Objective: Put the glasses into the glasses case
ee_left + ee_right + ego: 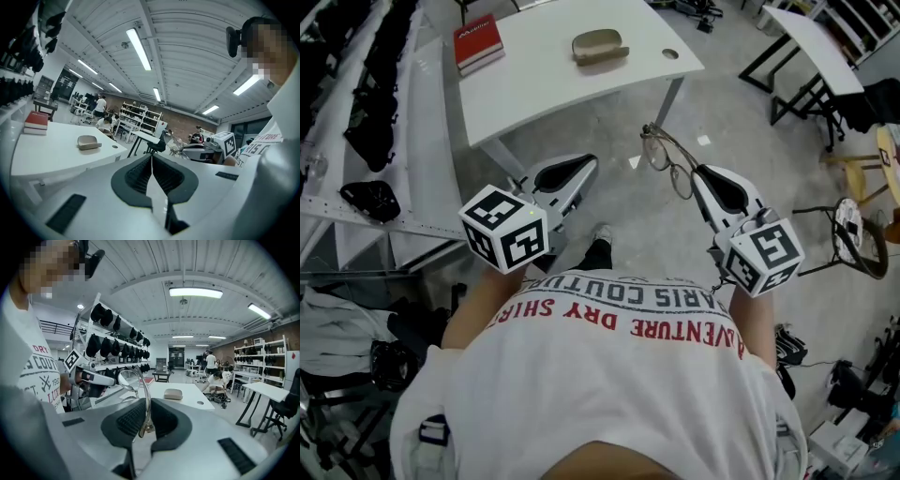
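Note:
A tan glasses case [599,46] lies closed on the white table [553,89] ahead of me; it also shows in the left gripper view [89,142] and the right gripper view [173,393]. My right gripper [699,172] is shut on one temple arm of thin metal-framed glasses [664,156], which hang in the air short of the table. In the right gripper view the glasses [129,379] stick up from between the pads [146,401]. My left gripper [591,162] hovers level beside it, shut with nothing in it [151,157].
A red book [478,43] lies at the table's far left, and a small round hole [670,53] sits near its right edge. Racks of dark gear [366,112] line the left. Another white table [811,47] and a stool [853,234] stand to the right.

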Demonstrator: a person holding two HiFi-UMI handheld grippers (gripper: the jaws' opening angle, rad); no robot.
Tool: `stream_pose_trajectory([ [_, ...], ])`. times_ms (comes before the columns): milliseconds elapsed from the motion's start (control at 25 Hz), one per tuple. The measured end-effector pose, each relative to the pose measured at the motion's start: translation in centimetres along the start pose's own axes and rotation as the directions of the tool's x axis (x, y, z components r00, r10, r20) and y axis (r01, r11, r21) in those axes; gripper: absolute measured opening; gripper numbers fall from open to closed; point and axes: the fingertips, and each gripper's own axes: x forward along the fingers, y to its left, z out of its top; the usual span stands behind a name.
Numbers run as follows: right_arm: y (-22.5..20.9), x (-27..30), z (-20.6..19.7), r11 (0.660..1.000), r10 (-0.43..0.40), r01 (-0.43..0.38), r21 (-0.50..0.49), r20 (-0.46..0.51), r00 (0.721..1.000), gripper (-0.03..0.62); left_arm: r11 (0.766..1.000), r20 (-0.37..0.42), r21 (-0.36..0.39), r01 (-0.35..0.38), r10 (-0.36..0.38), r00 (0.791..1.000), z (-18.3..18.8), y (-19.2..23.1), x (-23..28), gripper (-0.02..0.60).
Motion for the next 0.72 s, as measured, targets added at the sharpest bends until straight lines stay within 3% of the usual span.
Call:
stream_pose_trajectory([
  [720,-9.8,16.6,2.8,1.0,0.012,-0.01,0.026,-0.082,0.997,0.044,0.999,-0.075,-0.048,0.02,-0.024,0.997,6.0,16.1,10.3,0.029],
])
